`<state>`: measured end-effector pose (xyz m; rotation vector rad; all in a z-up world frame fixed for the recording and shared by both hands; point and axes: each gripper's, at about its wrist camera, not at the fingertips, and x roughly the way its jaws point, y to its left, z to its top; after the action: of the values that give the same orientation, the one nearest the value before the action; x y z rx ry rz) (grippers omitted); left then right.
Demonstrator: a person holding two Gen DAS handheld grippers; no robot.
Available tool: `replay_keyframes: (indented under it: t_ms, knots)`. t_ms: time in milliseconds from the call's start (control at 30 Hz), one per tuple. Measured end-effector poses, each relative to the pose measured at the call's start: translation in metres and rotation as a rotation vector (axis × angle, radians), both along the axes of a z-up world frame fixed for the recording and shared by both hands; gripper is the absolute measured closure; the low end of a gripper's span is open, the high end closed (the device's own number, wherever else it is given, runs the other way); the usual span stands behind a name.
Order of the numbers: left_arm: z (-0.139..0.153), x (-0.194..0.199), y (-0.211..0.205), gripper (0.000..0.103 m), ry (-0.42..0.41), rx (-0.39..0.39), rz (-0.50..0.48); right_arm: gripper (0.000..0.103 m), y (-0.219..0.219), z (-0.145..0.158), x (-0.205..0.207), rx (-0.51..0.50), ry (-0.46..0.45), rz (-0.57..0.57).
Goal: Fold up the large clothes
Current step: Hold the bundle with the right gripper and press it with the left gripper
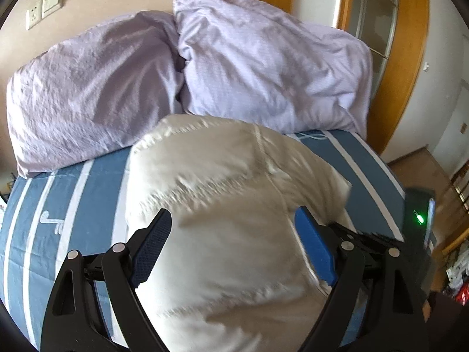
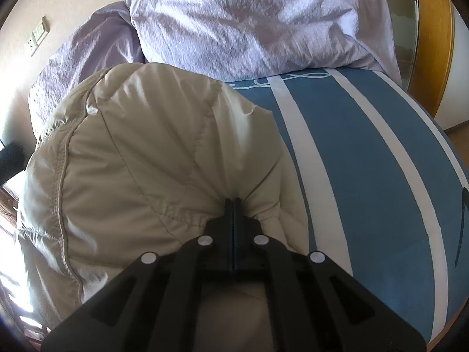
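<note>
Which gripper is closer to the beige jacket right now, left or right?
Right. The right gripper has its fingers pinched shut on the beige jacket; the left gripper hangs open above it, gripping nothing.

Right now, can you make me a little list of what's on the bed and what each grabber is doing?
garment: puffy cream quilted jacket, bunched on the bed
bed cover: blue sheet with white stripes
pillows: two wrinkled lilac pillows at the head, behind the jacket
left gripper: fingers wide apart over the jacket, not pinching it
right gripper: fingers closed, pinching a fold of the jacket
wall: pale switch plate and socket above the pillows
</note>
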<state>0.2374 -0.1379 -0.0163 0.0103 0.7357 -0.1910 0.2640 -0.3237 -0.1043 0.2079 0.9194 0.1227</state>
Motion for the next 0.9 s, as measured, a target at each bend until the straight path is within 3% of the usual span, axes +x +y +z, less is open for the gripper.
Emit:
replay_keyframes:
  t_ms: [367,633,900]
  knots:
    - [-0.009,0.025,0.010,0.016,0.023,0.036,0.067,0.103,0.000,-0.001,0.000,0.017,0.000,0.002]
    - [-0.029,0.033,0.002,0.007,-0.004,0.113,0.079,0.103,-0.001,-0.002,0.000,0.034,-0.003,-0.001]
    - [-0.043,0.042,0.005,0.002,-0.002,0.101,0.078,0.103,-0.002,-0.002,0.000,0.054,-0.008,-0.015]
